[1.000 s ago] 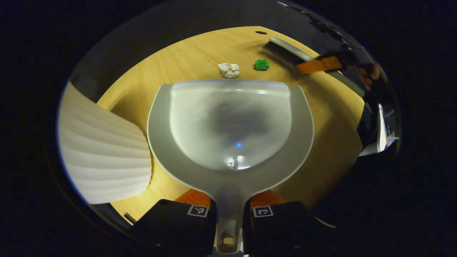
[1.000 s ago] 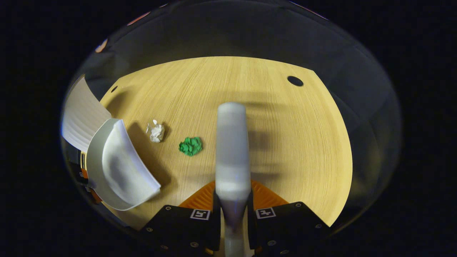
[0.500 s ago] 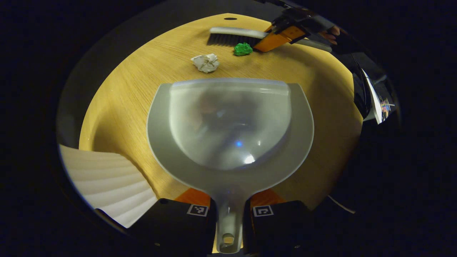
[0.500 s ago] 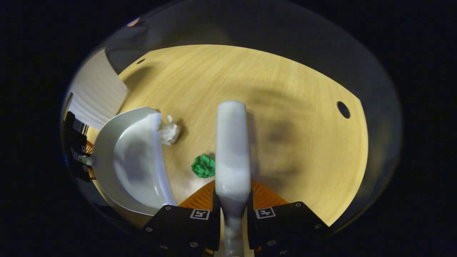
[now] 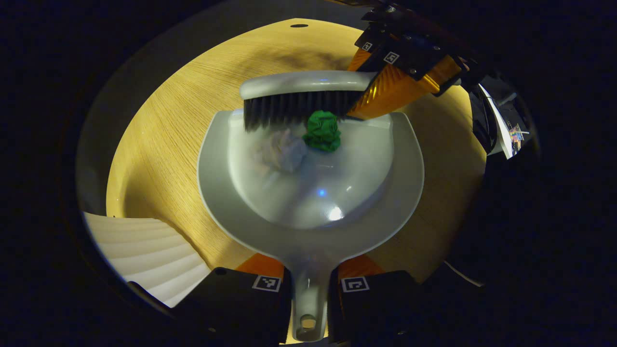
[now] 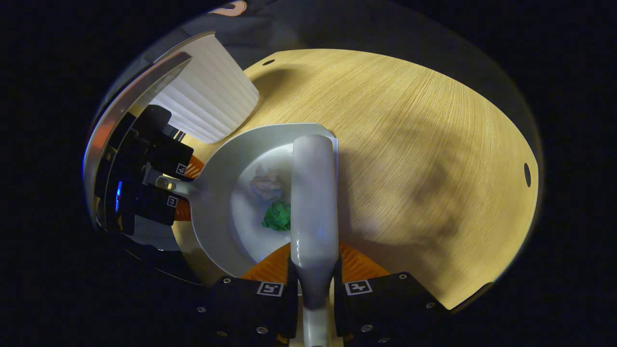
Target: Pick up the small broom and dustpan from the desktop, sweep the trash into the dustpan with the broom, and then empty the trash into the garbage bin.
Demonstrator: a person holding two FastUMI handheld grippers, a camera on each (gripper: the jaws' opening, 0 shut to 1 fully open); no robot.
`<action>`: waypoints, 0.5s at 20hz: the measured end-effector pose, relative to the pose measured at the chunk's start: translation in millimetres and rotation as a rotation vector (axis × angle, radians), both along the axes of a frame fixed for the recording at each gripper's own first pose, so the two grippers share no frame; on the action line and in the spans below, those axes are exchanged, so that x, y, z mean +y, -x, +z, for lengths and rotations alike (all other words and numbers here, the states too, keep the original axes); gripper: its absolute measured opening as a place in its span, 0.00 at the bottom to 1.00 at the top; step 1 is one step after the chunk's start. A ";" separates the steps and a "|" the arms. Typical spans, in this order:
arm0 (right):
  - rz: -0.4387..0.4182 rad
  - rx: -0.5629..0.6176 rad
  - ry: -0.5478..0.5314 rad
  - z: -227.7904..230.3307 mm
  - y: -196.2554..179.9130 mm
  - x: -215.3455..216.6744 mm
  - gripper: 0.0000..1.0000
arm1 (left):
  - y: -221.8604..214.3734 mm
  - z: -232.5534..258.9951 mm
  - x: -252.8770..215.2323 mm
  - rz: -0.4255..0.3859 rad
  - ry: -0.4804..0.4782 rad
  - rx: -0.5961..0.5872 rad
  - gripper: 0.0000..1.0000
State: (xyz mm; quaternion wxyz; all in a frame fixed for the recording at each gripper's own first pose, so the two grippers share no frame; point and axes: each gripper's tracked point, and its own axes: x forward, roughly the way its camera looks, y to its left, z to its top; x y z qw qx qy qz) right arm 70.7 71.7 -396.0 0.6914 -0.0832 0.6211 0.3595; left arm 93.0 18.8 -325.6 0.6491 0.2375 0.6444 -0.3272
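On the desk, right at the pan's lip:

Broom: broom (image 5: 301,94) sits bristles-down across the front edge of the dustpan (image 5: 407,178), right gripper (image 6: 315,284) clamped tight on its handle.

Pan: left gripper (image 5: 309,289) pinched closed around the dustpan's handle, pan low on the desk as far as I can tell.

Trash: green wad (image 5: 322,131) and white wad (image 5: 284,152) are both inside the pan, green one touching the bristles.

Risk: lift the broom sloppy and the green wad might ride out on the bristles. Tip the pan forward on the way over and both could roll off the open lip.

Bin: white ribbed bin (image 6: 209,103) just beside the pan, so it's a short trip.

Surface: pale wood desk (image 6: 424,144), nothing left on it that I can see; booth around it is dark.
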 end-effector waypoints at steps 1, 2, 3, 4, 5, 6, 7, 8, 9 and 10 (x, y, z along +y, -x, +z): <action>-0.022 -0.004 -0.001 1.8 1.5 2.1 0.31 | 0.7 0.9 -1.8 0.021 0.005 -0.004 0.31; -0.057 -0.015 0.007 1.0 -3.7 -1.4 0.31 | 1.9 0.6 -2.7 0.058 0.008 -0.005 0.31; -0.089 -0.024 0.019 0.1 -8.4 -6.2 0.31 | 3.5 0.4 -4.3 0.094 0.005 -0.010 0.31; -0.128 -0.037 0.034 0.3 -14.3 -12.1 0.31 | 4.8 0.1 -7.9 0.138 0.008 -0.012 0.31; -0.162 -0.038 0.046 1.9 -17.9 -18.4 0.31 | 6.6 0.0 -12.9 0.178 0.015 -0.011 0.31; -0.195 -0.053 0.067 0.7 -22.9 -25.5 0.31 | 8.1 0.3 -17.6 0.218 0.015 -0.013 0.31; -0.224 -0.060 0.083 -0.1 -22.7 -31.6 0.31 | 8.8 0.1 -23.4 0.262 0.017 -0.011 0.31; -0.256 -0.072 0.098 0.6 -23.3 -36.6 0.31 | 9.3 0.6 -27.2 0.303 0.008 -0.011 0.31; -0.286 -0.077 0.112 1.7 -23.2 -41.5 0.31 | 8.2 0.5 -31.0 0.348 -0.002 -0.014 0.31; -0.325 -0.085 0.142 -1.0 -19.1 -46.1 0.31 | 16.6 1.0 -33.1 0.395 -0.009 -0.021 0.31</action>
